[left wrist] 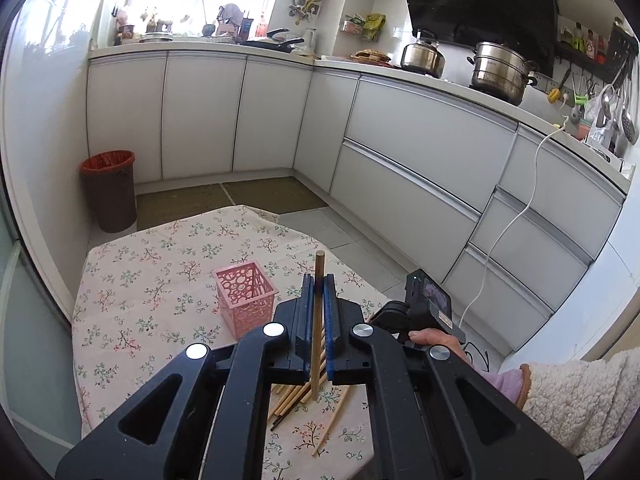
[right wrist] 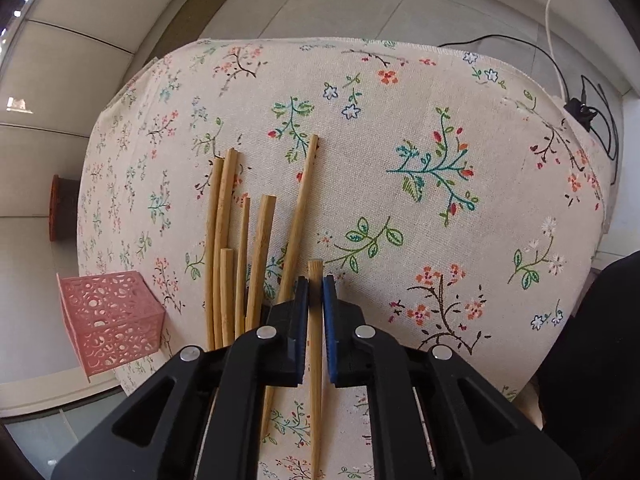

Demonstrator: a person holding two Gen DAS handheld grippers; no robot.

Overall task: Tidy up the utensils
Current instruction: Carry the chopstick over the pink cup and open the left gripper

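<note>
My left fingers [left wrist: 319,280] are pressed together on a single wooden chopstick [left wrist: 319,320], which stands nearly upright between the blue pads with its blunt end poking up past the tips and its lower end hanging above the cloth. My right fingers [right wrist: 316,280] are clamped on another chopstick [right wrist: 315,360] that runs straight along them, its end just clear of the tips.

Just left of that right-hand stick lies the rest of the chopstick pile [right wrist: 236,248], a loose cluster of pale wooden sticks roughly parallel, with one longer stick [right wrist: 300,208] leaning off at a slight angle toward the fingers. From the left wrist view I see the same pile under my gripper, some of the sticks ending in dark tips.

The pink perforated holder [left wrist: 245,298] stands upright on the counter [right wrist: 440,120], which is draped in a floral cloth, near the pile on its left side and apart from it. I cannot tell from here whether anything is in it.

In the left view the person's other hand [left wrist: 432,340], in a fleecy sleeve [left wrist: 576,396], grips the right gripper's handle. Beyond the counter sit a brown bin with a red liner [left wrist: 110,190], white cabinets, and pots on the stove.
</note>
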